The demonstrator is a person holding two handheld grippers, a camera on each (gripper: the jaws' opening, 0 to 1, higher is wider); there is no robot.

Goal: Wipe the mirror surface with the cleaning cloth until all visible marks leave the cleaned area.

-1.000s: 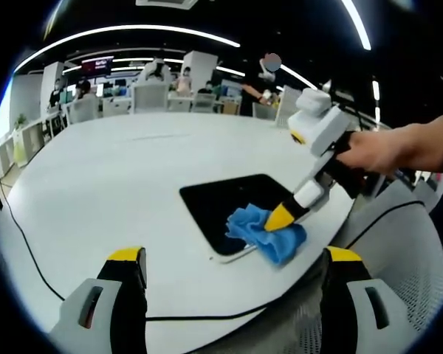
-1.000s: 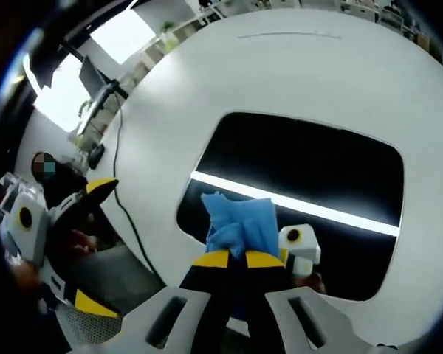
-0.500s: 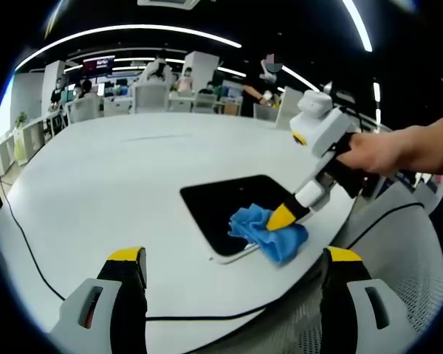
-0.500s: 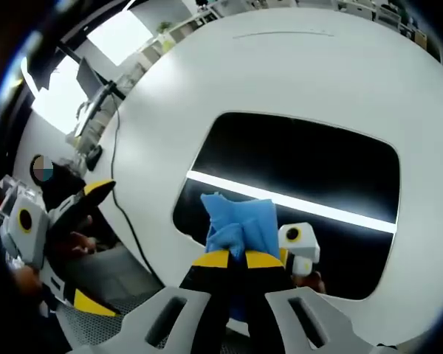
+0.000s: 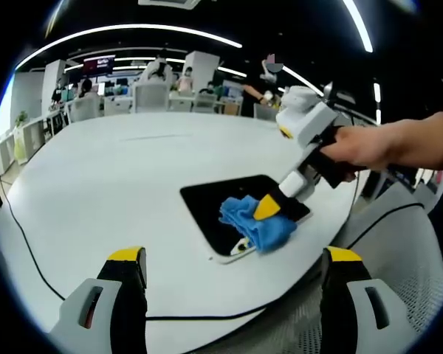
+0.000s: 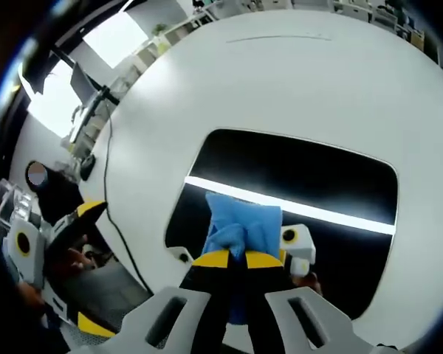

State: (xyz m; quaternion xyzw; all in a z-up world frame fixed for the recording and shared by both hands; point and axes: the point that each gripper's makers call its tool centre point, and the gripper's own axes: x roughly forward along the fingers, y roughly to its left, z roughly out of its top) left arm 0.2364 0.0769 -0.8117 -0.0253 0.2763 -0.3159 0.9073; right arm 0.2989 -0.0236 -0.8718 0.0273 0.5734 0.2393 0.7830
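Your right gripper (image 6: pixel 233 259) has its jaws clamped on the cloth (image 6: pixel 240 225), which spreads forward from the tips, pressed flat on the mirror (image 6: pixel 295 166). Crumpled and blue, it sits near the mirror's near edge. Your left gripper (image 5: pixel 232 269) hangs with jaws spread wide over the white table (image 5: pixel 96 192), well apart from the mirror.

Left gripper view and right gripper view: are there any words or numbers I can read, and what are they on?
No text can be read.
A red-lit screen far across the room may carry writing, but it is too small and blurred to read.
Nothing is printed on the crumpled blue cleaning cloth, the dark rectangular mirror, the round white table or the right gripper holding the cloth.
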